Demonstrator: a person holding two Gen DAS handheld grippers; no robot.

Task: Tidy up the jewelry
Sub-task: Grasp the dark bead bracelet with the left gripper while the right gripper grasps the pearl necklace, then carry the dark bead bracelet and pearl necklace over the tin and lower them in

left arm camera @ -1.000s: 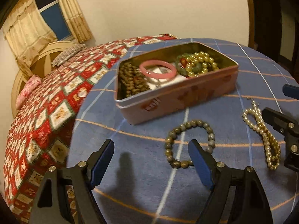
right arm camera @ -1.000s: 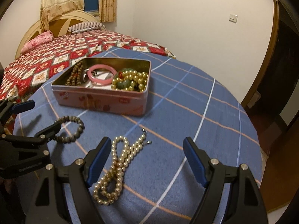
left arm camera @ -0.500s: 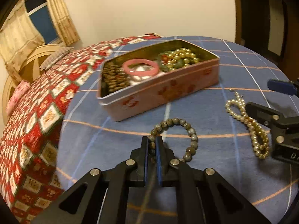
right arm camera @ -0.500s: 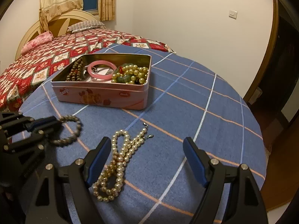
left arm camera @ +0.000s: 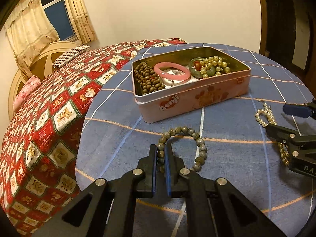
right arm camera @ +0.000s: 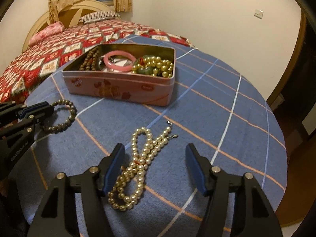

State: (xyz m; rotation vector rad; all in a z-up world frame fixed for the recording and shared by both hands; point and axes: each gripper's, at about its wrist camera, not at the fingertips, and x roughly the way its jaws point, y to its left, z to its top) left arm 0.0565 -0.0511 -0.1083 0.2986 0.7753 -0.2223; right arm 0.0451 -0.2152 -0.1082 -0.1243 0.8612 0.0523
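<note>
My left gripper (left arm camera: 161, 151) is shut on the near-left side of a grey-green bead bracelet (left arm camera: 197, 138), which lies on the blue checked tablecloth (left arm camera: 227, 177); it also shows in the right wrist view (right arm camera: 65, 116). An open pink tin (left arm camera: 197, 96) behind it holds brown beads (left arm camera: 147, 79), a pink bangle (left arm camera: 171, 71) and gold beads (left arm camera: 214, 65). My right gripper (right arm camera: 156, 164) is open above a pearl necklace (right arm camera: 138, 162) lying on the cloth; the necklace sits by its left finger.
The round table's edge (right arm camera: 276, 158) curves close on the right. A bed with a red patterned quilt (left arm camera: 49, 108) stands to the left and behind. A wall and a dark doorway (left arm camera: 286, 19) are beyond.
My left gripper went from wide open to shut on the bead bracelet. My right gripper stayed open and came closer over the pearl necklace.
</note>
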